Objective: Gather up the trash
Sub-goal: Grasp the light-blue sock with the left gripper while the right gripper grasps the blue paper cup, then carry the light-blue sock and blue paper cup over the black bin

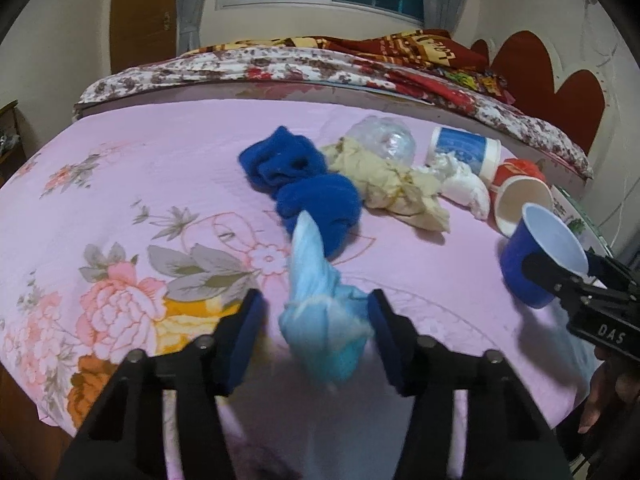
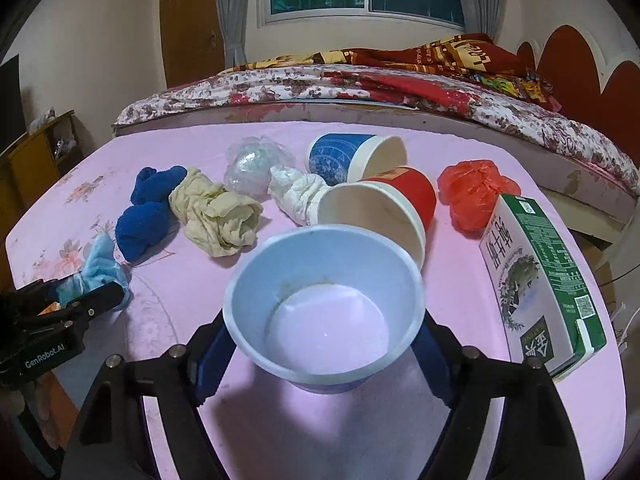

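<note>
My left gripper point(image 1: 316, 316) stands around a crumpled light blue wad point(image 1: 320, 312); its right pad touches the wad and a gap shows at the left pad. The wad also shows in the right wrist view point(image 2: 96, 272). My right gripper point(image 2: 324, 344) is shut on a blue paper cup point(image 2: 324, 304), white inside, held above the pink cloth. The cup shows at the right in the left wrist view point(image 1: 536, 256). On the table lie a blue cloth point(image 1: 300, 184), a beige rag point(image 1: 396, 184), clear plastic point(image 1: 384, 140), a white tissue point(image 1: 464, 184), a blue-printed cup point(image 2: 352, 156) and a red cup point(image 2: 384, 208).
A red plastic bag point(image 2: 472, 192) and a green-and-white carton point(image 2: 540, 280) lie at the table's right side. The pink flowered tablecloth point(image 1: 140, 184) covers the table. A bed with patterned blankets point(image 2: 360, 80) stands behind it.
</note>
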A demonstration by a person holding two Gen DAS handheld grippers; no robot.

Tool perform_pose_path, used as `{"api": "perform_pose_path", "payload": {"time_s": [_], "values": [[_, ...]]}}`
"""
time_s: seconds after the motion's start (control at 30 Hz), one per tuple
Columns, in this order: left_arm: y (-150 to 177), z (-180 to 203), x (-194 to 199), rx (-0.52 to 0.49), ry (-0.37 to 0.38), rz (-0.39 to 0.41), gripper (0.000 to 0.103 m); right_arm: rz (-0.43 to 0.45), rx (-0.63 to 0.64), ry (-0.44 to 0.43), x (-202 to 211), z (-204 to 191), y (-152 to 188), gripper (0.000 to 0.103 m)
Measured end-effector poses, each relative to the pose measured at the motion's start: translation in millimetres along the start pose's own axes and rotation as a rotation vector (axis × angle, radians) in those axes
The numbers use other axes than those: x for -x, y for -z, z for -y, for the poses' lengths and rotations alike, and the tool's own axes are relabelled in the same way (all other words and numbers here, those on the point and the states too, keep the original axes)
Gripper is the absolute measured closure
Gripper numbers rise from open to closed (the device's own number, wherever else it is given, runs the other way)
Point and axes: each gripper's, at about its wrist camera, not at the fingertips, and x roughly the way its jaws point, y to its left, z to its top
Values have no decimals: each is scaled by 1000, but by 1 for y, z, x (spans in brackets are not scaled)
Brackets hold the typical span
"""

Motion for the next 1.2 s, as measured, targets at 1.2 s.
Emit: {"api": "perform_pose_path", "payload": {"time_s": [1.2], "values": [[21, 161, 77, -242, 226, 79, 78, 134, -81, 120, 161, 102, 68, 23]]}}
